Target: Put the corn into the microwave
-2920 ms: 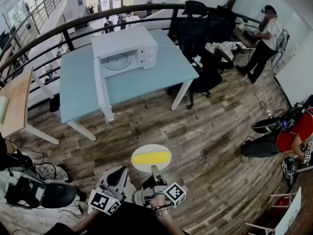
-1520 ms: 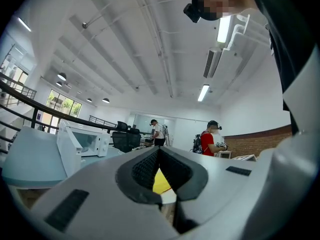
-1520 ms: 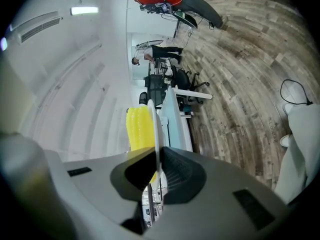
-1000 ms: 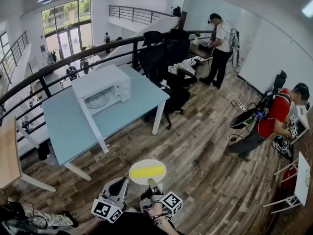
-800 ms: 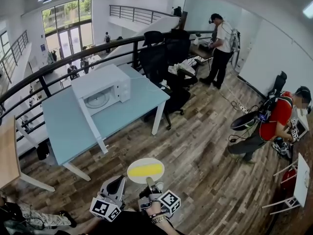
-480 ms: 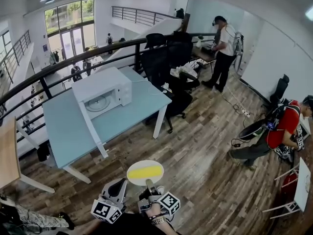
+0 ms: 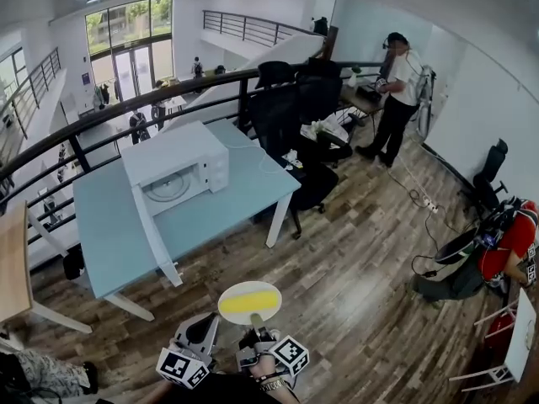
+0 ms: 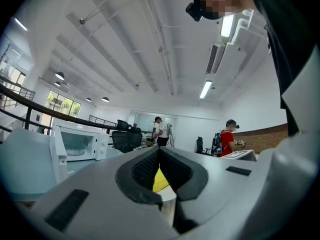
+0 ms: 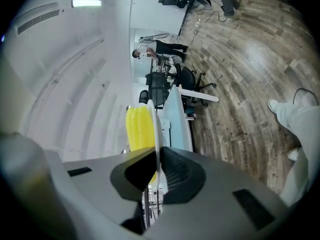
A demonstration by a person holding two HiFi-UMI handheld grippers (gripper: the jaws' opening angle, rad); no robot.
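A yellow corn cob [image 7: 251, 300] lies on a round white plate [image 7: 227, 303] held level above the wood floor. My right gripper [image 7: 256, 320] is shut on the plate's near rim. In the right gripper view the plate [image 9: 154, 129] stands edge-on between the jaws of the right gripper [image 9: 157, 169], with the corn [image 9: 137, 129] on its left face. My left gripper [image 7: 209, 320] hangs just left of the plate, its jaws together on nothing. In the left gripper view the corn [image 8: 160, 180] shows past the left gripper [image 8: 159, 154]. Ahead, the white microwave [image 7: 178, 169] stands on the pale blue table [image 7: 244, 194], its door [image 7: 155, 230] swung open.
Black office chairs [image 7: 296, 112] crowd the table's far right corner. A person [image 7: 402, 82] stands beyond them, and another in red [image 7: 512, 251] sits low at the right edge. A dark railing [image 7: 101, 120] runs behind the table. A wooden table [image 7: 12, 263] is at the left.
Both grippers and the plate have been carried forward across the floor toward the blue table. The plate stays level in my right gripper, and the corn has not shifted on it.
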